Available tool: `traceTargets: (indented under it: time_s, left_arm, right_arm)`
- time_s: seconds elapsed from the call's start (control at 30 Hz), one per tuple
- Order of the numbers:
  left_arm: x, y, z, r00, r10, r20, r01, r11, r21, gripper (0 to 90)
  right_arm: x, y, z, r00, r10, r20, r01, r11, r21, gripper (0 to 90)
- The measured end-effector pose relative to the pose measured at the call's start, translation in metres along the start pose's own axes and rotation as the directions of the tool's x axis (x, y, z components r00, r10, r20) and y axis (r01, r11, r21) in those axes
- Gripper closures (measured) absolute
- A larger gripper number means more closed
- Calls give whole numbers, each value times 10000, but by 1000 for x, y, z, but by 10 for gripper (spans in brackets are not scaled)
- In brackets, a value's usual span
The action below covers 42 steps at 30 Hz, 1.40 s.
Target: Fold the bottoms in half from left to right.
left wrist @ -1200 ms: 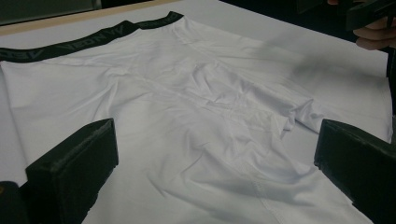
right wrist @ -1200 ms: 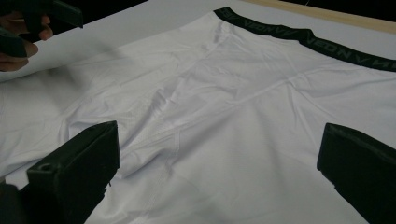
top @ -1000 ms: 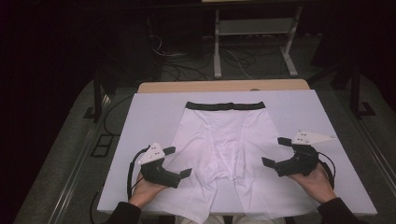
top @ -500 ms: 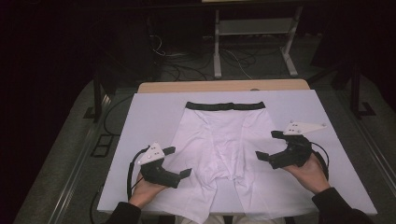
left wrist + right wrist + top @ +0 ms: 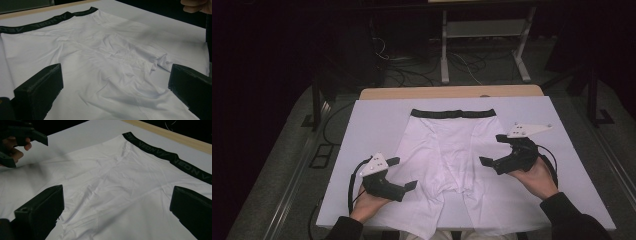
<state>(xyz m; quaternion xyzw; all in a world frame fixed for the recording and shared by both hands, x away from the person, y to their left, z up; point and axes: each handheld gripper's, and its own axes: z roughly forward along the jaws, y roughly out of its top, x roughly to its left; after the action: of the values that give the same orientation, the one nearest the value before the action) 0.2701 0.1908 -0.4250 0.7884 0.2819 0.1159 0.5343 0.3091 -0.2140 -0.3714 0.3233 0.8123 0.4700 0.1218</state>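
Boxer shorts [image 5: 451, 150] spread flat on white table cover [image 5: 362, 130], black waistband [image 5: 453, 113] at far edge, leg openings toward near edge. Left gripper [image 5: 398, 172] poised with jaws wide over outer edge of left leg, right gripper [image 5: 493, 149] likewise wide beside right hip edge, neither touching cloth. Probably best done by lowering each set of jaws to a side seam, pinching one clean fabric edge without bunching, both sides level.

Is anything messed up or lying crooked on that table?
Nothing much. The white shorts lie flat and square on the table, black waistband at the far edge. The cloth is only wrinkled around the crotch. Both grippers, left and right, are open beside it.
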Motion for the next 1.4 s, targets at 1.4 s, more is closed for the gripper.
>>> traceTargets:
  time_s: [1.4]
  left_arm:
    - [4, -1, -1, 10000, -58, -62, 58, 10000, 49, 0]
  right_arm:
    - [0, 52, 66, 9971, -460, -613, 496, 9971, 580, 0]
